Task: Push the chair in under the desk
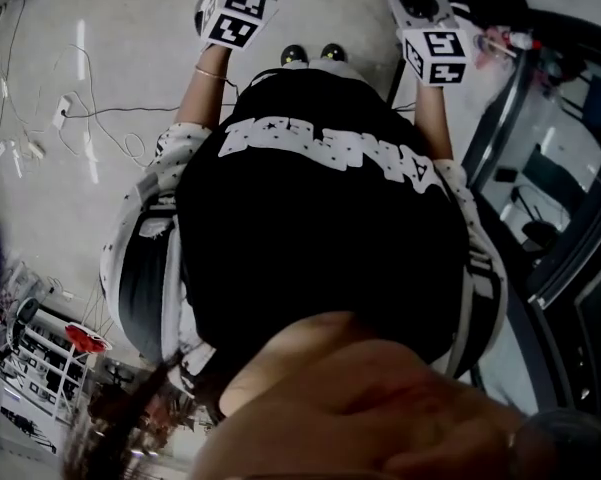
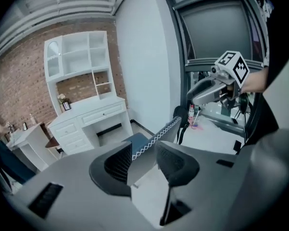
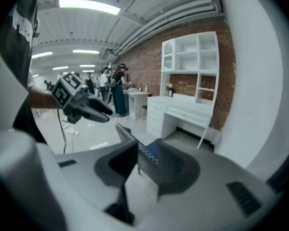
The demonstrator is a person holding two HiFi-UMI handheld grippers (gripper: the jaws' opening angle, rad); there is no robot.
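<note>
The jaws of the left gripper (image 2: 145, 160) and the right gripper (image 3: 146, 165) are held apart, the chair (image 2: 158, 134) backrest's top edge seen between them, unclamped. The chair is placed on the floor (image 3: 81, 136), short of the white desk (image 2: 94, 117)

My head camera looks steeply down over the person's torso (image 1: 320, 238) to the floor (image 1: 120, 38). Each gripper camera rides close behind its own jaws, facing forward. The left gripper (image 2: 143, 163) and right gripper (image 3: 137, 166) views share the chair (image 2: 158, 136) just ahead and the white worktop (image 2: 94, 117) beyond.
</note>
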